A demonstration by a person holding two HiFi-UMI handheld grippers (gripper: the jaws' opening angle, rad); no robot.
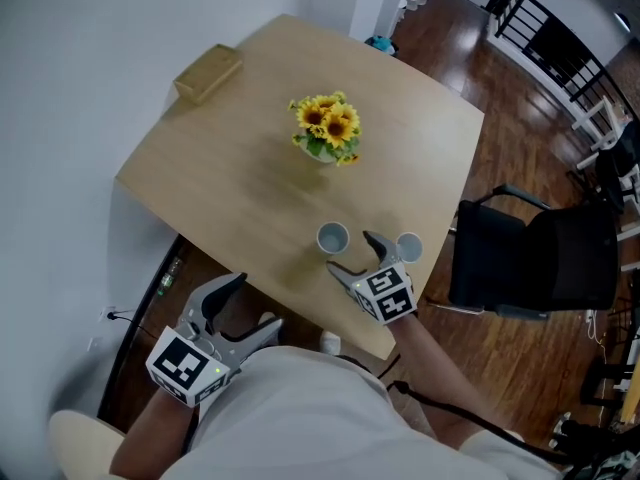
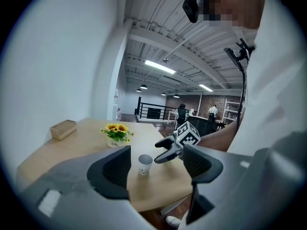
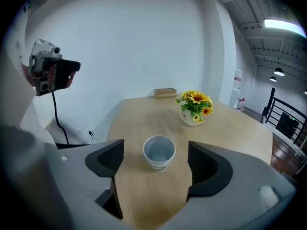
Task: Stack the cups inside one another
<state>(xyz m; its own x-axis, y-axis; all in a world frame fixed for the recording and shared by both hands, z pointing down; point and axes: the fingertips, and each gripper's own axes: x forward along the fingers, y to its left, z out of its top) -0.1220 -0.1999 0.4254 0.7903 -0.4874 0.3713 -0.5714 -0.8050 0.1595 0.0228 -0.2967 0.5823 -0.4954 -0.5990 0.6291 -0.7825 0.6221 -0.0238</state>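
Two grey-white paper cups stand upright near the table's front edge. One cup (image 1: 333,238) (image 3: 159,152) (image 2: 145,164) sits just ahead of my right gripper (image 1: 350,252) (image 3: 156,148), whose jaws stand open on either side of it without touching it. The other cup (image 1: 409,246) stands to the right of that gripper, behind its marker cube; neither gripper view shows it. My left gripper (image 1: 256,303) (image 2: 158,169) hangs open and holds nothing, off the table's near edge, pointing toward the first cup.
A pot of sunflowers (image 1: 326,128) (image 3: 194,108) (image 2: 116,134) stands mid-table. A wooden box (image 1: 208,72) (image 3: 165,93) lies at the far left corner. A black chair (image 1: 535,253) is at the table's right side. The table's (image 1: 230,188) left edge runs along a white wall.
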